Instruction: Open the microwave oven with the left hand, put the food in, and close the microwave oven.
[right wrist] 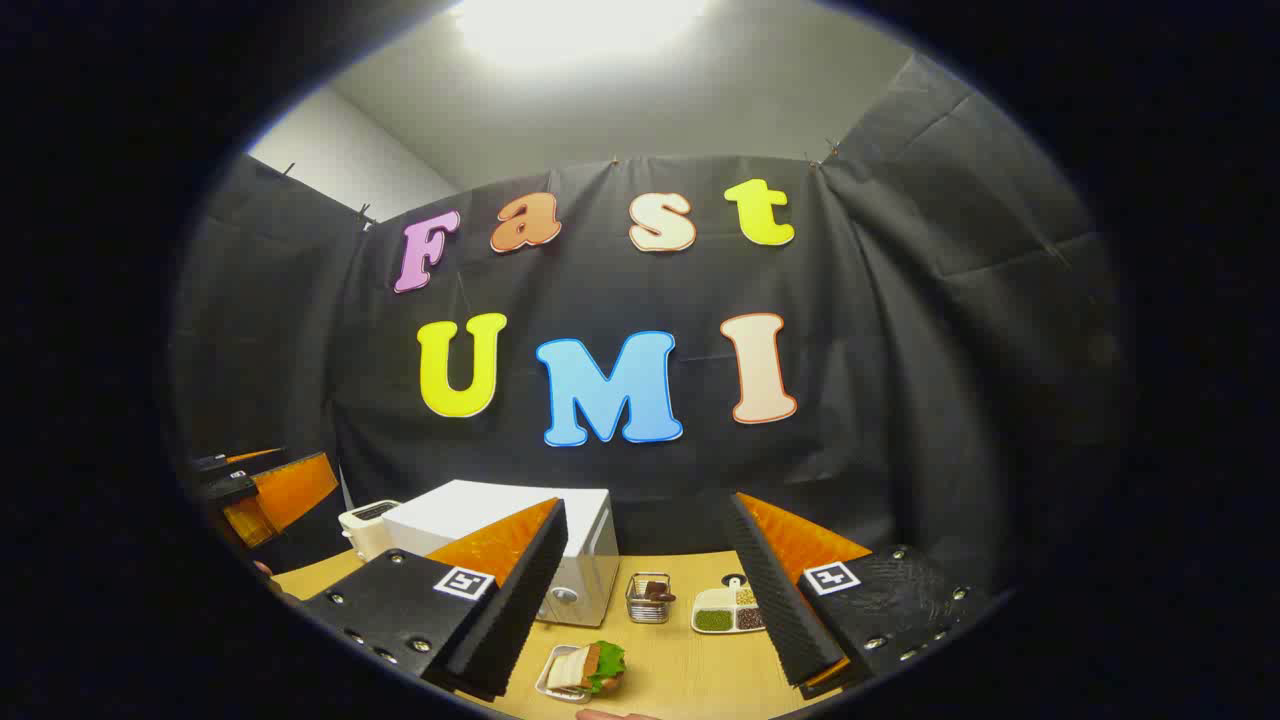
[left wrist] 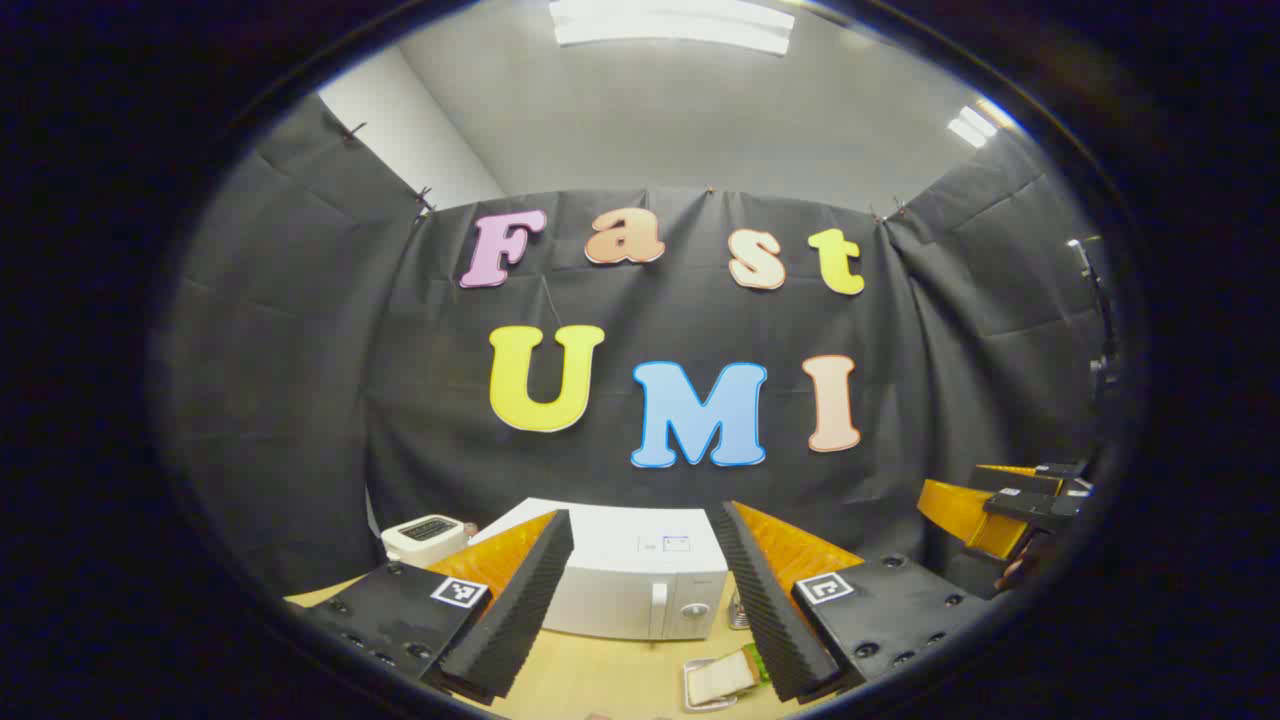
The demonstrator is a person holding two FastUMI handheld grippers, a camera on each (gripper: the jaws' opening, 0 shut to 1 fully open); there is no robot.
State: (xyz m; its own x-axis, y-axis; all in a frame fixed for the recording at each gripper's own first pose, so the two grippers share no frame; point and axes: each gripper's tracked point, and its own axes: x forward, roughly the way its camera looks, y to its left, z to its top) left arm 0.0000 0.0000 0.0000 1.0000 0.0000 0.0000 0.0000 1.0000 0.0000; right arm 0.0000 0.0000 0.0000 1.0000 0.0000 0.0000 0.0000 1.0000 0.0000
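Left gripper view, from left to right: a white toaster [left wrist: 424, 538] stands at the far left of the wooden surface [left wrist: 600, 670], its lower part hidden behind one finger of the left gripper [left wrist: 640, 620], whose jaws stand wide apart and hold nothing. Between the fingers sits the white microwave oven [left wrist: 640, 585], door closed, with a vertical handle and a round knob on its right side; its left front corner is covered by the finger. Below it, a tray of food [left wrist: 720, 680], a sandwich with a green leaf, lies on the surface, partly cut off by the other finger. At the far right the right gripper [left wrist: 985, 515] appears, cut off at the edge. Right gripper view, same order: the left gripper [right wrist: 270, 495], the toaster [right wrist: 365, 525], the microwave oven [right wrist: 520, 545], the food [right wrist: 585, 668] near the front edge, a small wire basket [right wrist: 650, 597], and a divided dish [right wrist: 728, 612] of grains. The right gripper [right wrist: 640, 620] is wide open and empty.
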